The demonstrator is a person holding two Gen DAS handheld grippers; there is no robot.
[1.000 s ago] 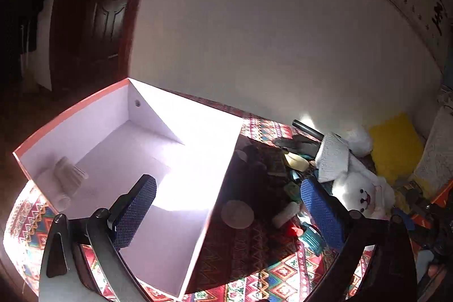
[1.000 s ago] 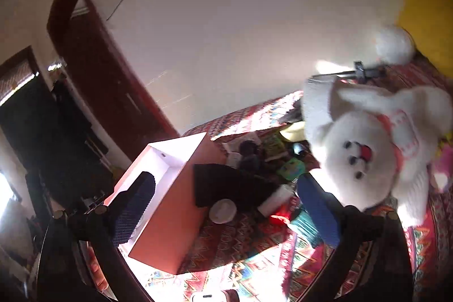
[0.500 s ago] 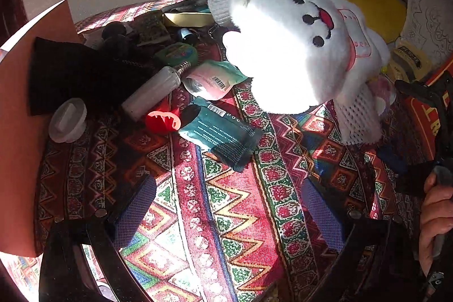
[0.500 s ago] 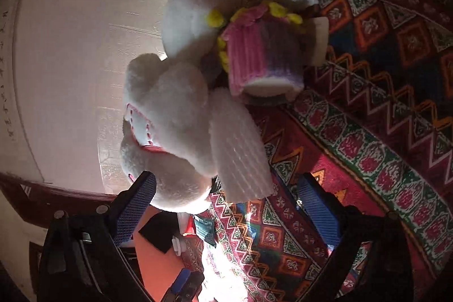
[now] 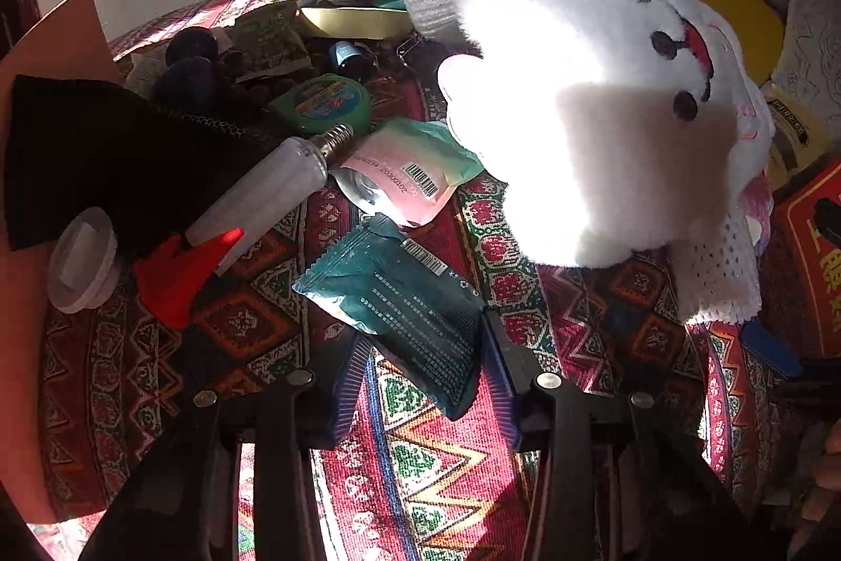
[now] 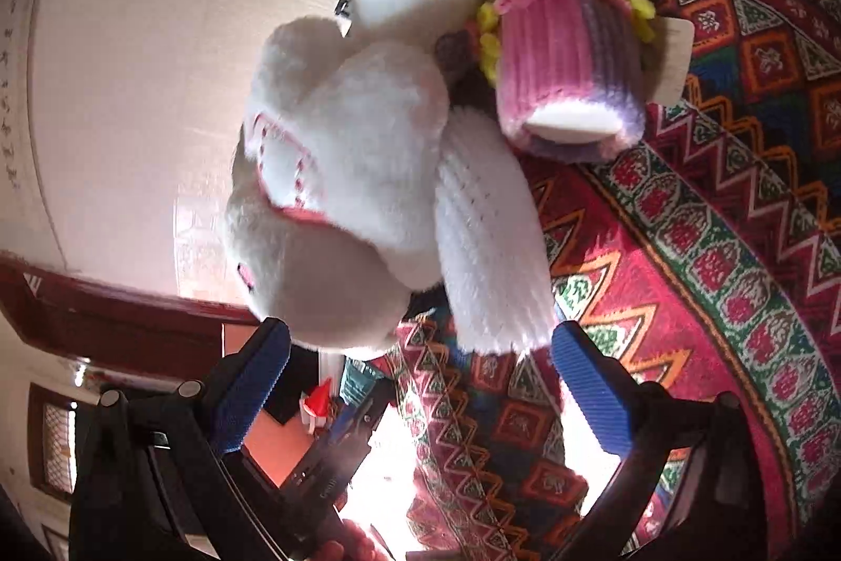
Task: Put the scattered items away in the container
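Left gripper (image 5: pixel 420 350) jaws had just been closing, pads now on a teal sachet (image 5: pixel 404 293) lying on the patterned cloth (image 5: pixel 452 471). Right gripper (image 6: pixel 415 371) stood wide, empty, at the white plush toy (image 6: pixel 347 172).

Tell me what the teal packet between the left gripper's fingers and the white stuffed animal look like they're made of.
Teal packet: looks like thin plastic film with a soft sheen; crimped, zigzag-cut edge, printed text and a barcode. White stuffed animal: plush synthetic fur, matte and fluffy, with stitched eyes and mouth; filling unseen. Left gripper: its jaws have just been closing, with the packet between them.
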